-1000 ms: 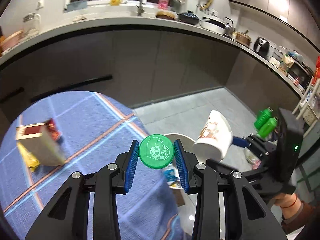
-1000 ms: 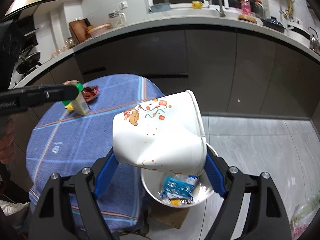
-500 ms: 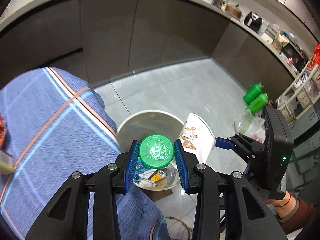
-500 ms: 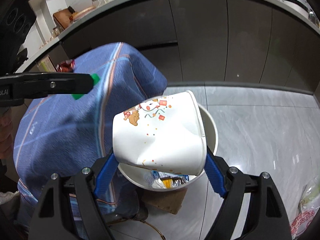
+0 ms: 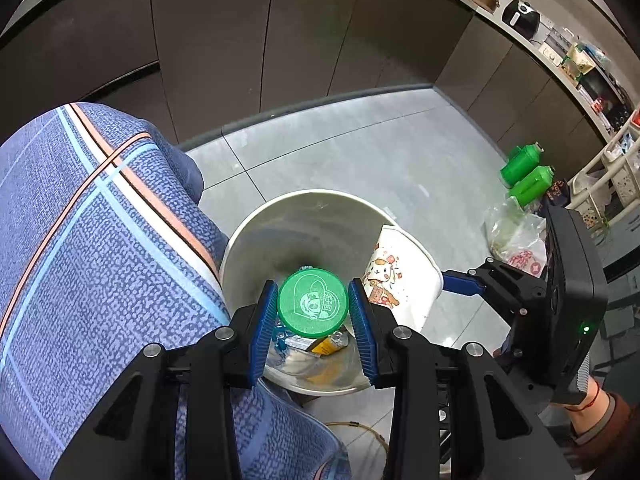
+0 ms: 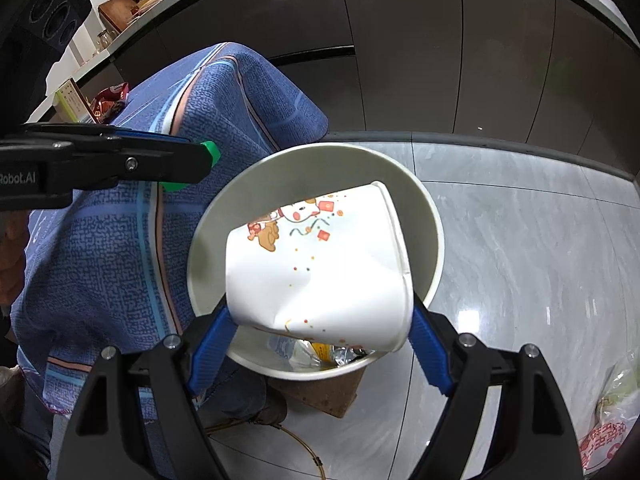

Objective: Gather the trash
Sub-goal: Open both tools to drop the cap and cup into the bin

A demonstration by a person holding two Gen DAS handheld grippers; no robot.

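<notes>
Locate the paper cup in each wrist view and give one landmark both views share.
Left wrist: paper cup right of centre, over the bin's right edge, clamped in the right gripper.
Right wrist: paper cup at centre, tilted, above the bin.
Shared landmark: white bin beside the blue tablecloth.

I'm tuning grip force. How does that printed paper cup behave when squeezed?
Probably soft: the paper cup shows a dented wall between the right tongs. It looks light and thin, so more squeeze would likely crumple it. Released, it should drop into the trash bin beneath.
</notes>
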